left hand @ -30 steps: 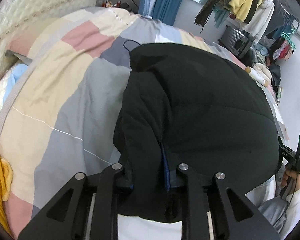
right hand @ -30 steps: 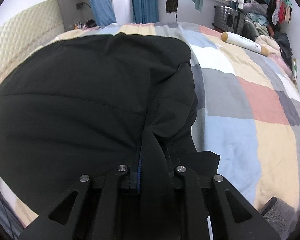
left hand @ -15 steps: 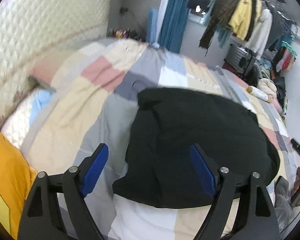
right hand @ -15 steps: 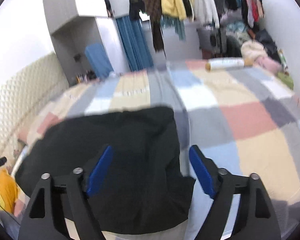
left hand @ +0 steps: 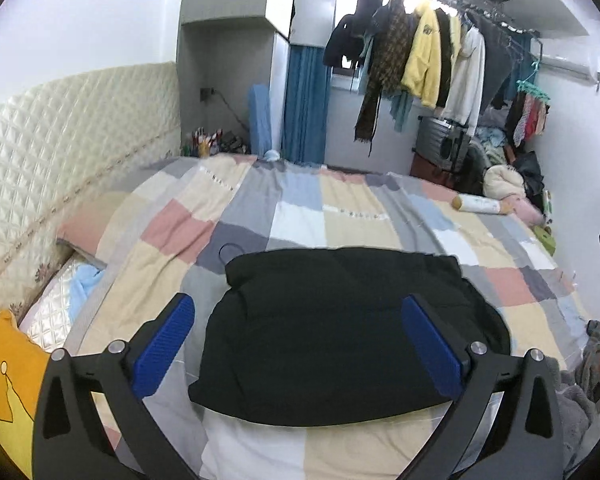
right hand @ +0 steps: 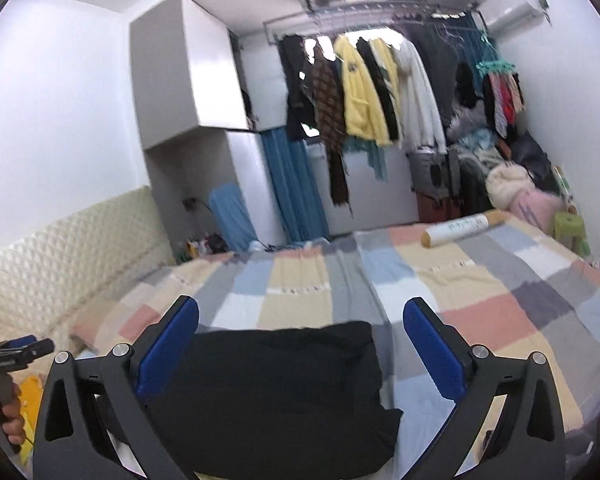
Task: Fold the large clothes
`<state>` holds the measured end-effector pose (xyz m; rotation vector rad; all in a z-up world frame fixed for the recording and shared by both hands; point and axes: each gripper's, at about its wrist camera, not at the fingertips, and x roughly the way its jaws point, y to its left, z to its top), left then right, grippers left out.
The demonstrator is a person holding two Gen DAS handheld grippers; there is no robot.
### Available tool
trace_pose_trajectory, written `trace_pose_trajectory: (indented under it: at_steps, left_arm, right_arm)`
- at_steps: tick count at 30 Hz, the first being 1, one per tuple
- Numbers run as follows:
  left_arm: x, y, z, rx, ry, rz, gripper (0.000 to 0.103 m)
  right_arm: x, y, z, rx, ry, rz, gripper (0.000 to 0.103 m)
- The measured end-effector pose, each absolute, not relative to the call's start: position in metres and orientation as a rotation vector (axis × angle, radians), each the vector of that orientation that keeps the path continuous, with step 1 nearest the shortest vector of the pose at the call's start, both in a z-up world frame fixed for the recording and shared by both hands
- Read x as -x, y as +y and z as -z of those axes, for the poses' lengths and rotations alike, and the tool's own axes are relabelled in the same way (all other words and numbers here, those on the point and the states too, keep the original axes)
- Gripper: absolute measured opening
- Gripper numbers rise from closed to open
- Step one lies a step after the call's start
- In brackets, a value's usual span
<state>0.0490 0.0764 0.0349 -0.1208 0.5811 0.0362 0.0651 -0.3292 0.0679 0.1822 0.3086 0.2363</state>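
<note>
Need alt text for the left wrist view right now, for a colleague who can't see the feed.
A folded black garment lies on a bed with a pastel checked cover, below the left gripper, whose blue-padded jaws are opening and hold nothing. Beyond the bed, jackets hang on a clothes rail by the window, and a quilted cream headboard runs along the left.

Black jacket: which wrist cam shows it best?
Left wrist. The folded black jacket lies nearly whole on the quilt, all edges traceable between the empty tongs. The right wrist view catches only its right part, low in frame, blurred, its left and near edges hidden behind the finger and frame bottom.
</note>
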Motion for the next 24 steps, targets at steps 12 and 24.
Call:
trace_pose_trajectory:
  at_steps: [12,24]
  left_arm:
    - [0.007,0.035,-0.077,0.148,0.468,-0.007,0.103]
    - [0.047,0.016,-0.043,0.167,0.489,0.004,0.103]
  right_arm:
    - [0.003,-0.271,-0.091,-0.071,0.218,-0.414,0.103]
    - [0.035,-0.255,-0.054,-0.099,0.267,-0.473,0.103]
